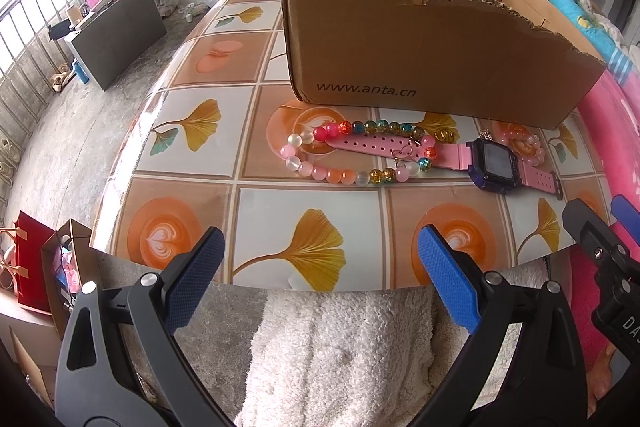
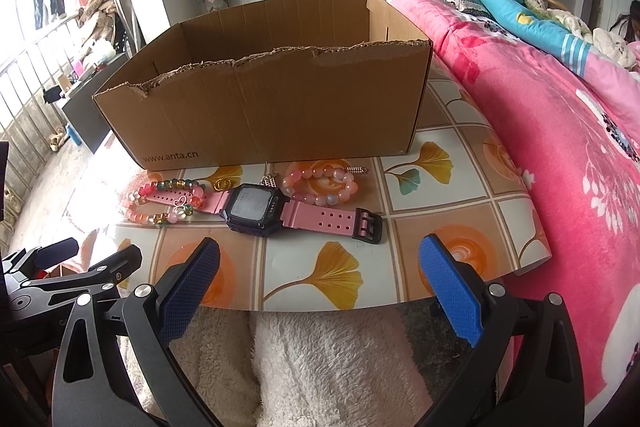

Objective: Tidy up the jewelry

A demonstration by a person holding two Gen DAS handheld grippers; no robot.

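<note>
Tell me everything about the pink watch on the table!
The pink plastic watch with a dark square case lies flat, face up, on the tiled tabletop before the brown cardboard box. Its grey screen looks blank. One holed strap runs through the multicoloured bead bracelet; the other ends in a black buckle. Neither gripper touches it.

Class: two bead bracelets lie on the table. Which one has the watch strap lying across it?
The multicoloured bracelet, left of the watch; the all-pink bracelet lies clear of the strap.
</note>
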